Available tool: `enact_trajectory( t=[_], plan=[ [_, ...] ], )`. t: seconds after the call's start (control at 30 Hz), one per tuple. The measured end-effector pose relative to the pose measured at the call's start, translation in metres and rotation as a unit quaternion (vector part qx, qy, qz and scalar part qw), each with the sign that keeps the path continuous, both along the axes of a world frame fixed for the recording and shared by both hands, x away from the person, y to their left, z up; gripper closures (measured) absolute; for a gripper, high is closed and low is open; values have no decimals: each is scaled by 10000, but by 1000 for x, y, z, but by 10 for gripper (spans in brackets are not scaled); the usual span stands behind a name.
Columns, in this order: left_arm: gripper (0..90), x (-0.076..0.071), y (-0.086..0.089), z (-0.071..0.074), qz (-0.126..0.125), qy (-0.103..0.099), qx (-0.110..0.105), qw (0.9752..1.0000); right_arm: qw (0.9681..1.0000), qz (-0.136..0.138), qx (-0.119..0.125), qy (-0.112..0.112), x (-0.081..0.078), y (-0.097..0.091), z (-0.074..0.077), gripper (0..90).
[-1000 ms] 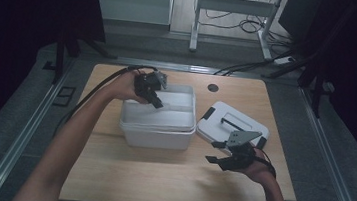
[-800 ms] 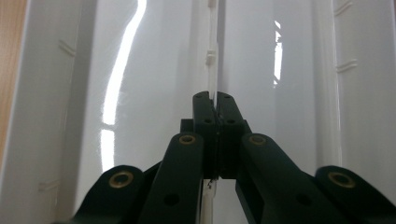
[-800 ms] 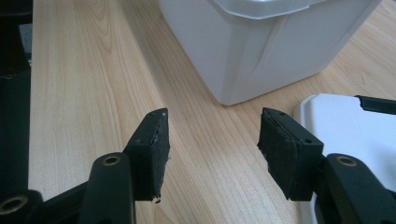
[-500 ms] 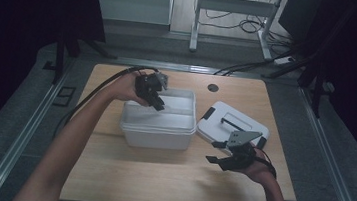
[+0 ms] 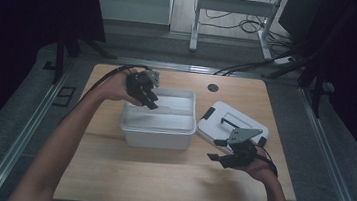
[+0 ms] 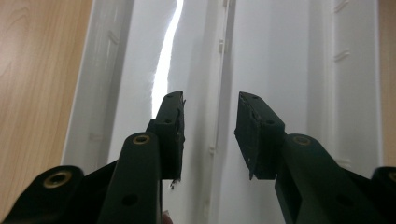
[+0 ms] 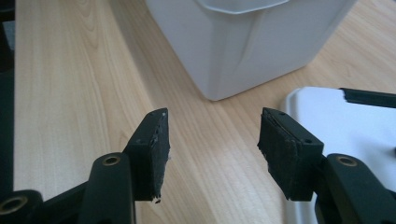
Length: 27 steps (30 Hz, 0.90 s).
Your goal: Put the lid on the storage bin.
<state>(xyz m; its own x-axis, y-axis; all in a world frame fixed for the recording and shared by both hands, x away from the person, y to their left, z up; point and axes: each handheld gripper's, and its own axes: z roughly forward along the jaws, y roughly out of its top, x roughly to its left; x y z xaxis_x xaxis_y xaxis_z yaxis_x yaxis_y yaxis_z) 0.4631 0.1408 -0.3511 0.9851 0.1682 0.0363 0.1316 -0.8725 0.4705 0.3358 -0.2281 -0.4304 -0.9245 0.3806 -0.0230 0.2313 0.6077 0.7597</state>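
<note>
Left gripper point(image 5: 150, 99) hangs over the bin's point(image 5: 157, 128) far-left corner, jaws just opening, empty. Right gripper point(image 5: 217, 150), just right of the bin, is open and empty.

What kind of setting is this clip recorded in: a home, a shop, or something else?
Most likely a lab or recording workspace, not a home. A bare wooden table stands on grey floor with dark curtains at both sides, loose cables lie under a metal stand behind it, and the table carries a white bin and its lid.
</note>
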Motion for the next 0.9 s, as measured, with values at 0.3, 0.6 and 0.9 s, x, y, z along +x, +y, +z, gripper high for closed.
enact_trajectory(
  t=[0.3, 0.6, 0.9],
  plan=[
    [586, -16, 41, 9, 334, -150, -237, 9990, 9993, -265, -256, -64, 18, -4, 11, 427],
    [555, -29, 68, 5, 590, -151, -478, 9970, 9981, -512, -335, -111, 38, -9, 23, 430],
    [543, -33, 86, 0, 747, -109, -515, 9958, 9964, -652, -513, -154, 54, -10, 29, 430]
  ],
)
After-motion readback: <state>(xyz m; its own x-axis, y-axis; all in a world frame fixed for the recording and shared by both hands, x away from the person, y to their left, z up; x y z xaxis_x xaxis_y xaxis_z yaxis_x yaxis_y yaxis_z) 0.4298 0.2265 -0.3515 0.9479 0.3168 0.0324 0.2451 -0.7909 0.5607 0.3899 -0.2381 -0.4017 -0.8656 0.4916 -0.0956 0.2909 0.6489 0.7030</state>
